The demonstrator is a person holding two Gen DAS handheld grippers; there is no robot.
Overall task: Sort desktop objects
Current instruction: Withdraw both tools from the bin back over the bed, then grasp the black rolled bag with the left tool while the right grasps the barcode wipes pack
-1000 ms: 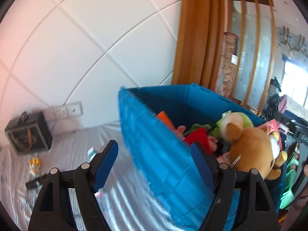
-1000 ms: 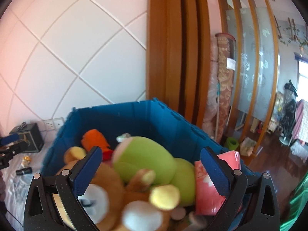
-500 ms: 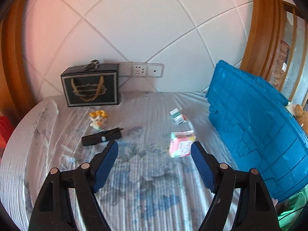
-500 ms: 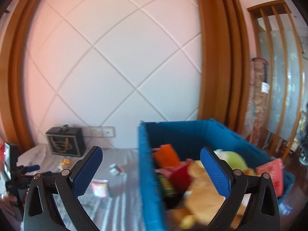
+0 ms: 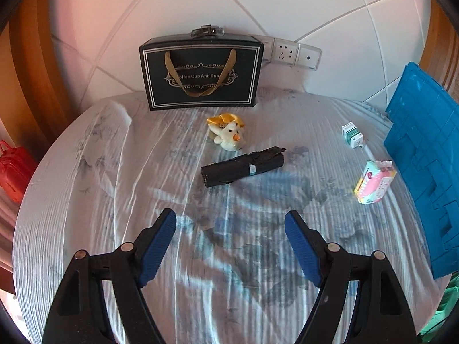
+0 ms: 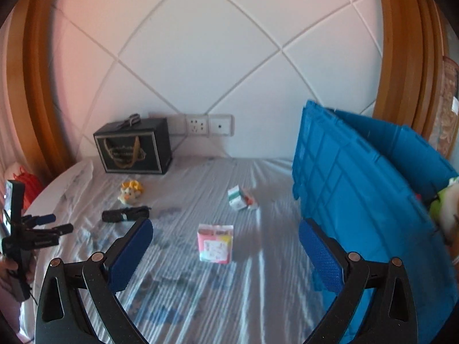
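On the striped sheet lie a black roll (image 5: pixel 242 165) (image 6: pixel 125 214), a small duck plush (image 5: pixel 227 133) (image 6: pixel 130 192), a pink packet (image 5: pixel 373 181) (image 6: pixel 215 243) and a small green-and-white box (image 5: pixel 352 135) (image 6: pixel 237 198). My left gripper (image 5: pixel 229 223) hangs open over the sheet, nearer than the black roll, with nothing between its fingers. It shows again at the left edge of the right wrist view as the left gripper (image 6: pixel 54 223). My right gripper (image 6: pixel 226 233) is open too, with the pink packet lying on the sheet beyond its gap, not touched.
A blue crate (image 5: pixel 421 154) (image 6: pixel 358 197) with plush toys stands at the right. A black gift bag (image 5: pixel 202 76) (image 6: pixel 134 150) leans on the tiled wall by the sockets (image 6: pixel 208 125). A red bag (image 5: pixel 13 166) sits off the left edge.
Both grippers swung left and down, away from the blue crate full of toys, and now face the sheet with the loose objects. Both stayed open and empty.
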